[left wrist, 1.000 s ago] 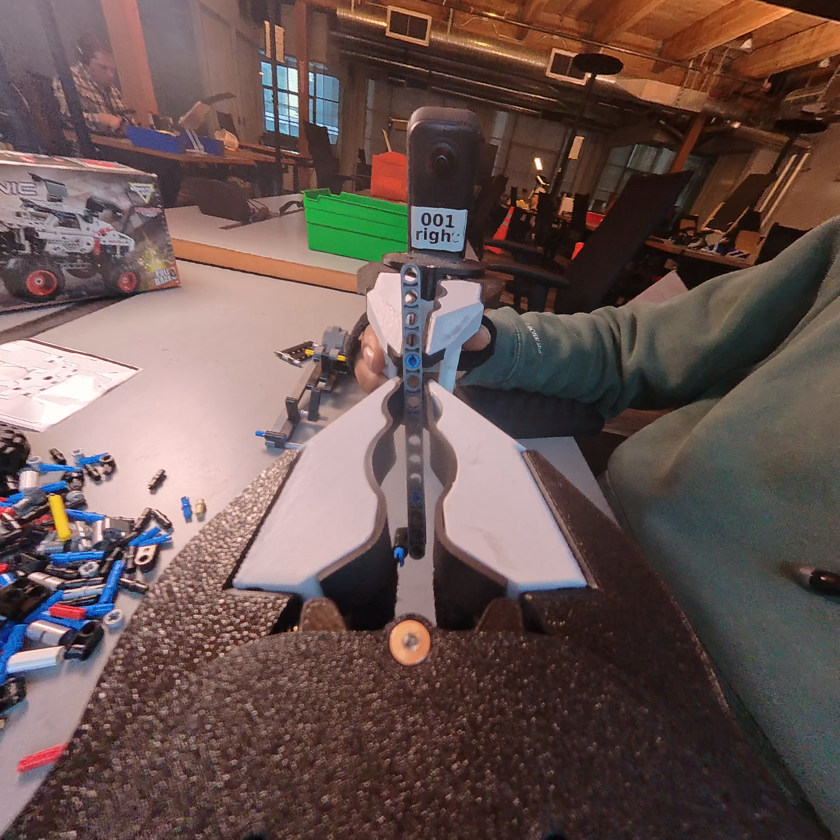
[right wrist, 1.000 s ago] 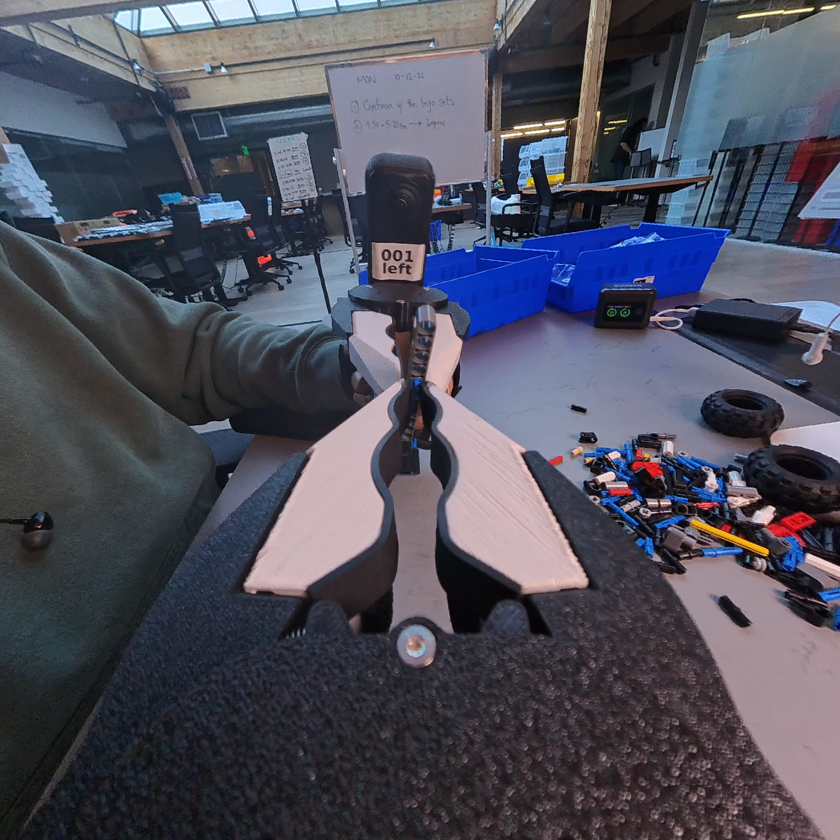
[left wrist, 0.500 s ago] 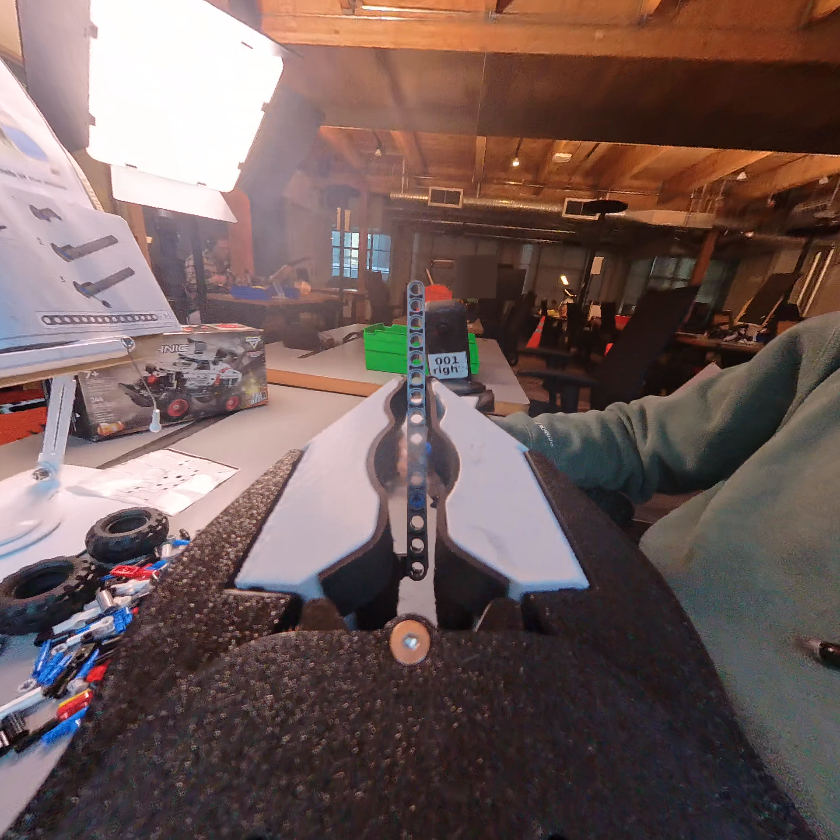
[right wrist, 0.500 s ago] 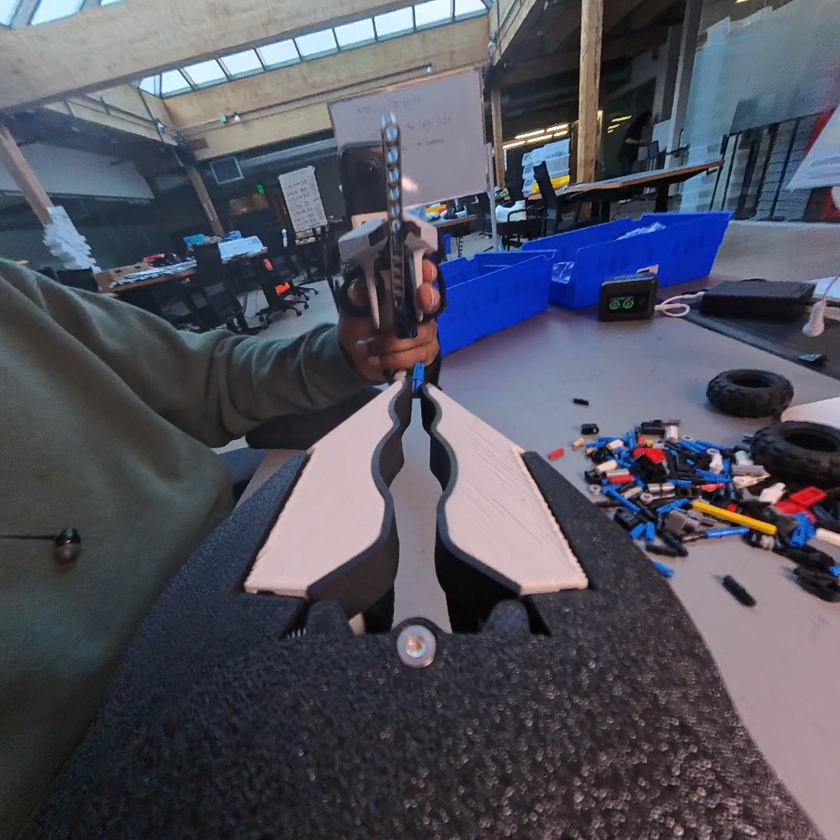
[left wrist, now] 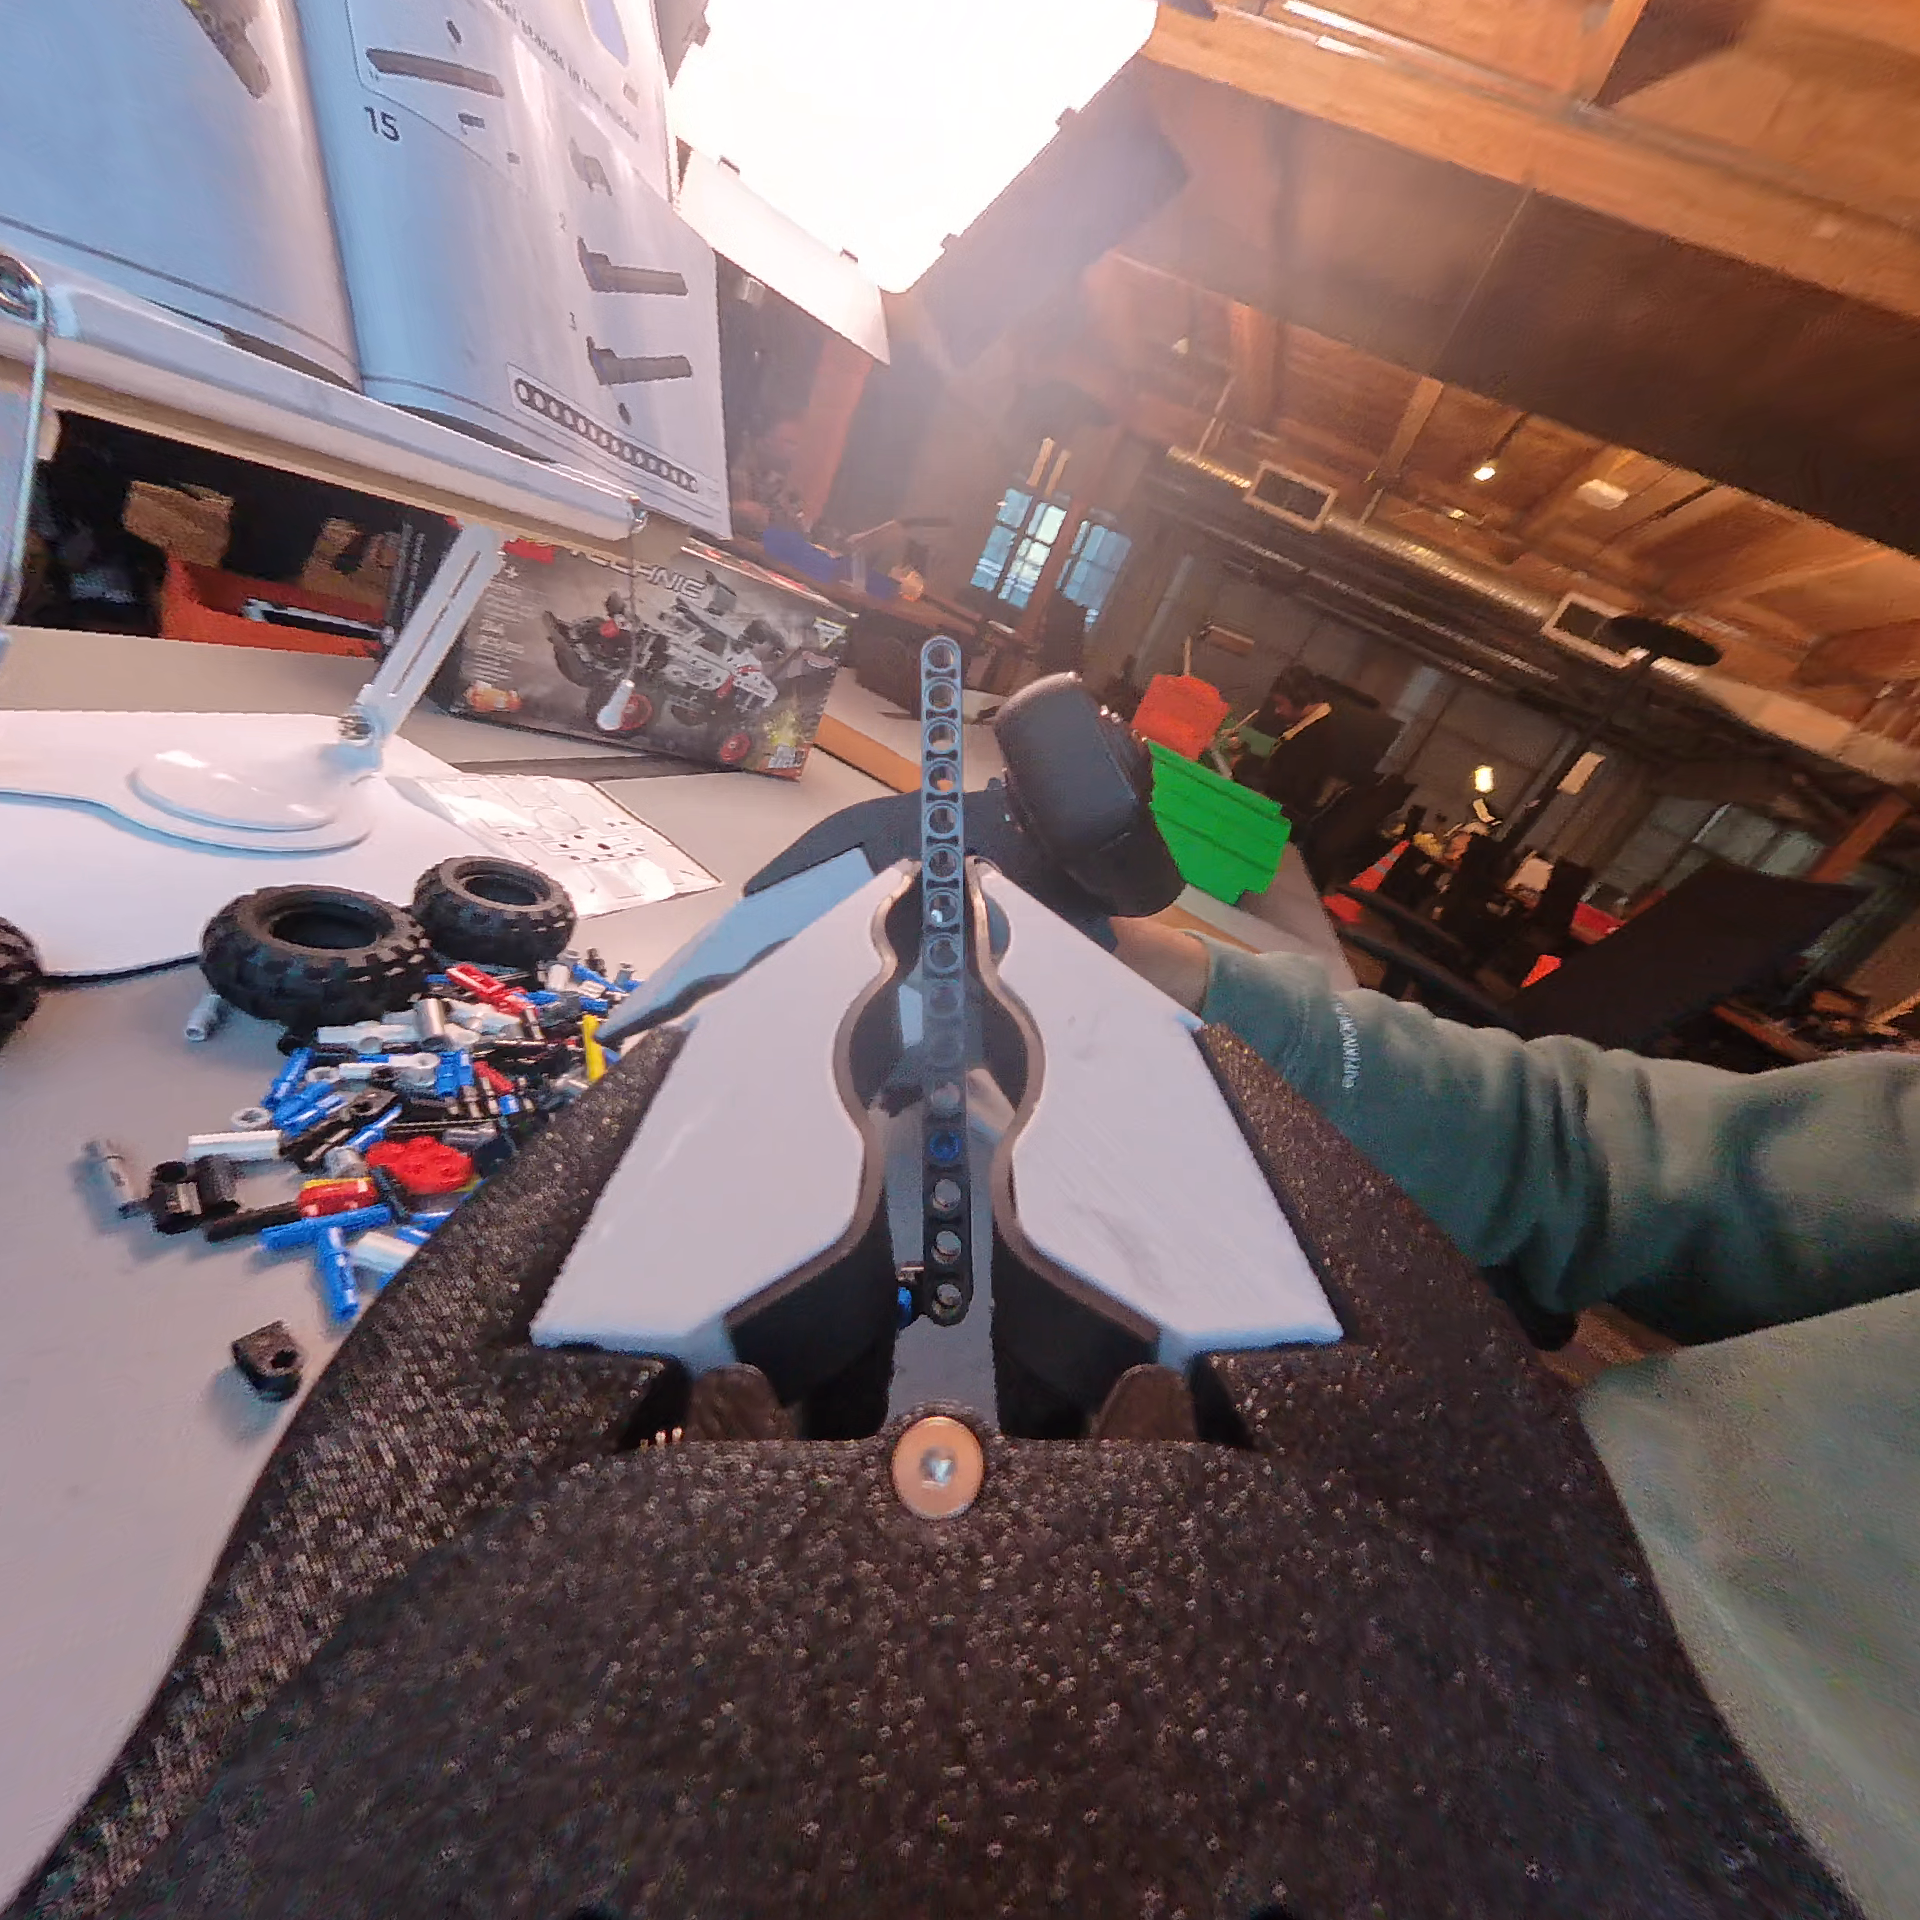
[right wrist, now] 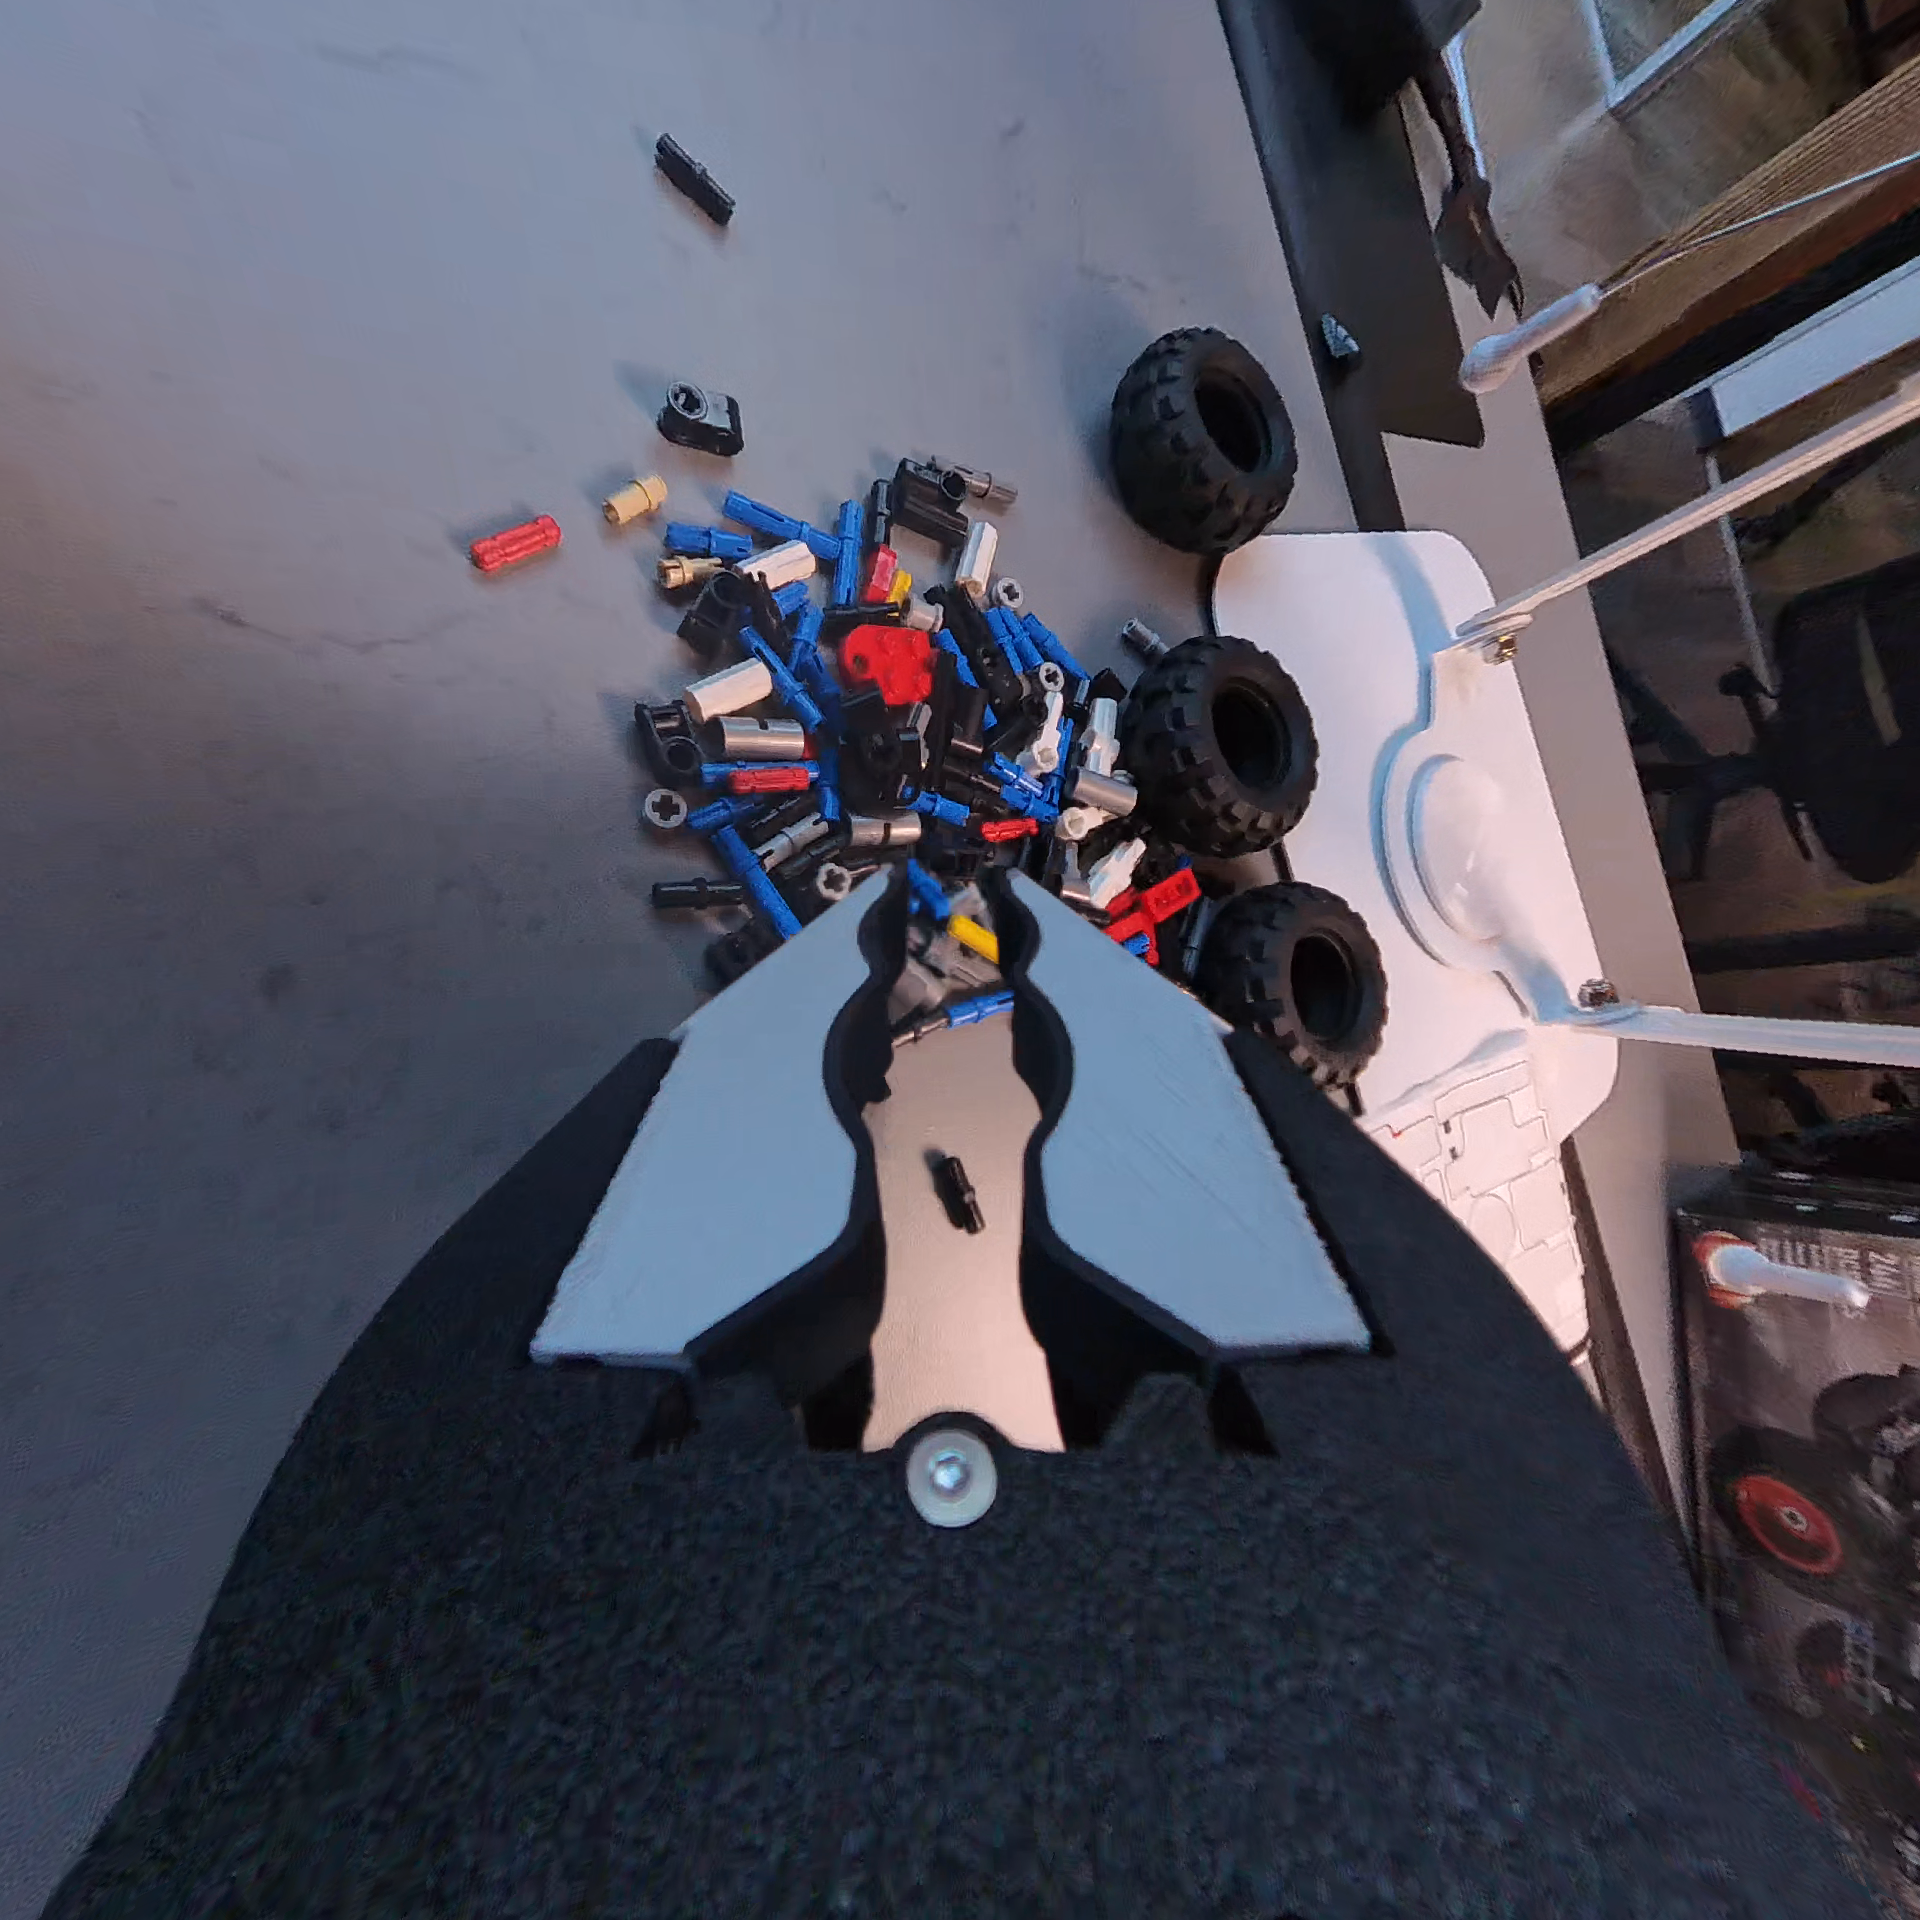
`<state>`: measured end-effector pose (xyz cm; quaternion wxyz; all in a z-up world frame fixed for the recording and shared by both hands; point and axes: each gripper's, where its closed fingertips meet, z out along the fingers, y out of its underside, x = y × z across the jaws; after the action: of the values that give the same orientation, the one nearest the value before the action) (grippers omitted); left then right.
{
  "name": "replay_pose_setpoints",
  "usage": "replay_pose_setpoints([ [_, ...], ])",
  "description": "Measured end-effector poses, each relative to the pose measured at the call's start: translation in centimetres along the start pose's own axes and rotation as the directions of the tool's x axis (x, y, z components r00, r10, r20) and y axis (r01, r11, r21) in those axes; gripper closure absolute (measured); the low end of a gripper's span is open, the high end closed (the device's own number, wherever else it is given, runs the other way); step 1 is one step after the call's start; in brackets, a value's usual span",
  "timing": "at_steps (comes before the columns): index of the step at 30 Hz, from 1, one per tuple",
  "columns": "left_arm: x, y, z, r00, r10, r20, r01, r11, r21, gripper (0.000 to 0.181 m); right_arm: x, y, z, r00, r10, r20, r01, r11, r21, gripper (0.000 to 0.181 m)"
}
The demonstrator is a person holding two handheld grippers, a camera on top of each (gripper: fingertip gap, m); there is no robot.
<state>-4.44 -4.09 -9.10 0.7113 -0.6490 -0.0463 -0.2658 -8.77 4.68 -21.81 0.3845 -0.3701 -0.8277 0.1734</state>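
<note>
The left hand-held gripper [left wrist: 940, 883] is clamping a long dark grey beam with a row of holes [left wrist: 942, 935] between its closed fingers, the beam running lengthwise down the gap and sticking out well past the fingertips into the air; a small blue pin [left wrist: 907, 1307] is sitting at its near end. Behind it, the right hand-held gripper [left wrist: 623, 1023] is reaching down toward a pile of small plastic parts [left wrist: 416, 1101] lying on the grey desk [left wrist: 114, 1351], with a green sleeve [left wrist: 1558, 1143] trailing from it. In the right wrist view, the right hand-held gripper [right wrist: 948, 883] is standing slightly open and holding nothing, its tips hovering just over the near edge of the pile of small plastic parts [right wrist: 862, 717], above a yellow piece [right wrist: 975, 935] and a blue pin [right wrist: 971, 1010]. A black pin [right wrist: 958, 1193] is lying on the desk [right wrist: 312, 727] between its fingers. Three black tyres [right wrist: 1218, 746] are sitting just beside the pile, next to the white base of a stand [right wrist: 1340, 644] holding an open instruction booklet [left wrist: 499, 239]. A red connector [right wrist: 514, 542] and a tan one [right wrist: 635, 499] are lying apart from the pile.
</note>
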Motion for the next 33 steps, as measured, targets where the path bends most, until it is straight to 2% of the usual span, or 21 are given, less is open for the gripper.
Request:
replay_pose_setpoints([
  [1, 0.1, -0.2, -0.1, 0.999, -0.032, -0.023, 0.032, 0.999, 0.015, 0.174, 0.2, -0.2, -0.3, 1.000, 0.003, -0.006, -0.003, 1.000, 0.015, 0.156],
  [3, 0.4, -0.7, -0.3, 0.993, -0.092, -0.076, 0.096, 0.994, 0.044, 0.174, 0.3, -2.0, -2.1, 0.998, 0.054, 0.030, -0.058, 0.990, 0.131, 0.148],
  [5, 0.9, -1.3, -0.6, 0.978, -0.151, -0.141, 0.162, 0.984, 0.076, 0.174, -0.9, -5.2, -5.3, 0.975, 0.123, 0.185, -0.176, 0.936, 0.305, 0.147],
  [7, 1.5, -1.9, -0.8, 0.960, -0.192, -0.203, 0.217, 0.970, 0.108, 0.174, -3.3, -8.2, -9.2, 0.901, 0.124, 0.415, -0.319, 0.838, 0.442, 0.146],
  [8, 1.9, -2.2, -0.9, 0.953, -0.199, -0.230, 0.231, 0.965, 0.122, 0.175, -4.4, -9.2, -10.8, 0.854, 0.115, 0.507, -0.385, 0.795, 0.468, 0.145],
  [10, 2.8, -2.5, -0.9, 0.943, -0.189, -0.274, 0.232, 0.963, 0.136, 0.175, -6.0, -10.2, -12.2, 0.797, 0.109, 0.594, -0.460, 0.747, 0.479, 0.143],
  [13, 4.0, -2.3, -0.7, 0.941, -0.151, -0.302, 0.200, 0.970, 0.138, 0.175, -7.8, -11.5, -12.4, 0.777, 0.100, 0.622, -0.492, 0.712, 0.500, 0.148],
  [17, 4.0, -3.1, -1.2, 0.951, -0.106, -0.290, 0.167, 0.967, 0.193, 0.175, -7.0, -12.6, -12.7, 0.744, 0.154, 0.651, -0.576, 0.642, 0.507, 0.165],
  [22, 4.6, -3.2, -1.1, 0.958, -0.045, -0.284, 0.112, 0.968, 0.226, 0.175, -7.5, -12.8, -12.6, 0.731, 0.170, 0.661, -0.587, 0.650, 0.482, 0.158],
  [24, 4.8, -3.1, -1.0, 0.959, -0.028, -0.281, 0.096, 0.969, 0.229, 0.174, -7.9, -13.3, -12.9, 0.710, 0.160, 0.685, -0.610, 0.625, 0.486, 0.166],
  [25, 4.8, -3.2, -1.1, 0.960, -0.028, -0.280, 0.096, 0.968, 0.233, 0.175, -7.5, -13.3, -12.7, 0.728, 0.177, 0.663, -0.604, 0.623, 0.497, 0.173],
  [29, 4.8, -2.7, -0.8, 0.970, 0.020, -0.240, 0.021, 0.986, 0.167, 0.174, -6.9, -11.7, -13.2, 0.722, 0.124, 0.681, -0.570, 0.664, 0.483, 0.174],
  [33, 5.1, -1.0, -0.5, 0.969, 0.127, -0.213, -0.117, 0.991, 0.058, 0.155, -5.0, -10.3, -14.8, 0.659, 0.127, 0.742, -0.639, 0.615, 0.462, 0.175],
])
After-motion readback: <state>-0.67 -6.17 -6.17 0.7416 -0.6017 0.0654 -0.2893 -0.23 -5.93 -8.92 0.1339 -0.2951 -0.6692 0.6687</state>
